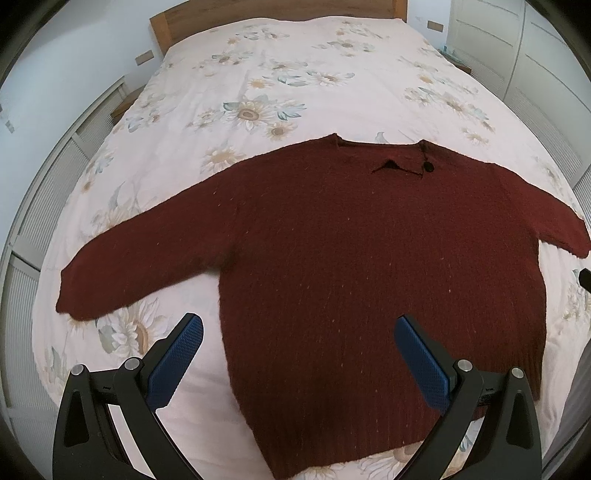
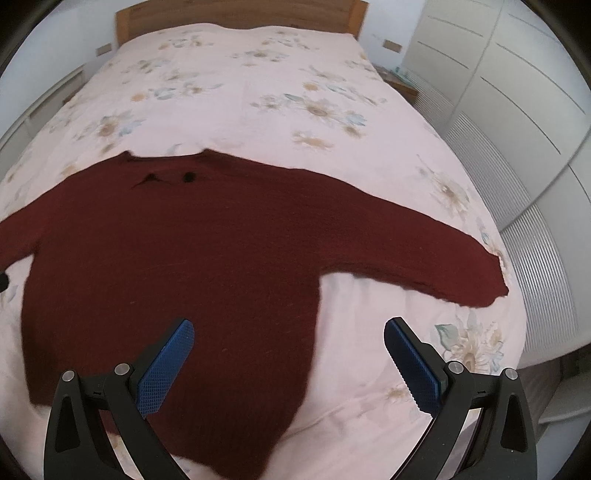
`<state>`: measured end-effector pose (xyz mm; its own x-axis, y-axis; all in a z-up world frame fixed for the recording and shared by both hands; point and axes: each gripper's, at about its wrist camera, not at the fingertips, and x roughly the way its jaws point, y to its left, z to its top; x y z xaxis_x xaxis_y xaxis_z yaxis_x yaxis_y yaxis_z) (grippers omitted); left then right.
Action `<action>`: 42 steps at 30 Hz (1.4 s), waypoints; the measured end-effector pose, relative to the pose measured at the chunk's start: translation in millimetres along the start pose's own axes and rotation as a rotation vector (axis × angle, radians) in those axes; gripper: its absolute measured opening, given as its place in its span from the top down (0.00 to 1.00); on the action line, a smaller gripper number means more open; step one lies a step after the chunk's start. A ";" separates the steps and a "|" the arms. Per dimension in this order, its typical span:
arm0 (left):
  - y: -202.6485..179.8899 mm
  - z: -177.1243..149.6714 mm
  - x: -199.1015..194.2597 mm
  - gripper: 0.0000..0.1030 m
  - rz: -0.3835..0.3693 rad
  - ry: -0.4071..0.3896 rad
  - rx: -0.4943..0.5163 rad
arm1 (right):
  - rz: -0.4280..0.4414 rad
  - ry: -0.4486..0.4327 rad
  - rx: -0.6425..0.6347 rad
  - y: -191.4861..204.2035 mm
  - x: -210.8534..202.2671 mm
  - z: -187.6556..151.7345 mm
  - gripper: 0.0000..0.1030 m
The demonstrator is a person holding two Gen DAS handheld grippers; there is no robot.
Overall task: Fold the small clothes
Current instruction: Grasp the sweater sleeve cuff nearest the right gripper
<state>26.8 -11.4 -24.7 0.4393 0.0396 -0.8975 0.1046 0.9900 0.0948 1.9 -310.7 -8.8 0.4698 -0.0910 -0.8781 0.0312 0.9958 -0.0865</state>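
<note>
1. Dark red knitted sweater (image 1: 369, 266), left wrist view: lies flat on the floral pink bed cover (image 1: 258, 74), neckline toward the wooden headboard (image 1: 277, 11), hem toward the camera, sleeves spread sideways. Left claw (image 1: 298, 363) gaping, empty, above the hem's left corner.
2. Right wrist view: right claw (image 2: 289, 363) wide apart, empty, over the hem's right side; sleeve (image 2: 424, 254) stretches right.
3. Judgement: soft, limp, light knit; will drape. Pinch at cuff or shoulder seam.

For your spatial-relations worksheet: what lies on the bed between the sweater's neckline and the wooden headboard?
Only bare floral bedspread lies between the maroon sweater and the headboard; both wrist views show it.
</note>
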 end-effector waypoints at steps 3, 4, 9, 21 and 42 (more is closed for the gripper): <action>-3.7 8.5 7.0 0.01 0.000 0.004 0.014 | -0.012 -0.004 0.041 -29.0 15.8 9.4 0.00; -5.0 11.8 9.5 0.01 0.000 0.005 0.018 | -0.020 -0.006 0.060 -40.7 22.4 12.8 0.00; -6.7 28.2 22.7 0.01 0.015 -0.005 0.022 | -0.053 0.040 0.198 -114.5 68.5 26.3 0.00; -7.6 50.2 68.4 0.01 0.012 0.045 0.011 | -0.027 0.176 0.773 -298.9 195.2 -24.0 0.00; 12.0 32.2 98.8 0.01 0.027 0.103 -0.003 | 0.080 -0.037 0.705 -299.1 130.6 36.3 0.86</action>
<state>100.2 0.0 -98.4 0.3477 0.0801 -0.9342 0.0907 0.9888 0.1186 85.9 -620.0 -80.4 0.5238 -0.0292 -0.8514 0.5528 0.7720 0.3136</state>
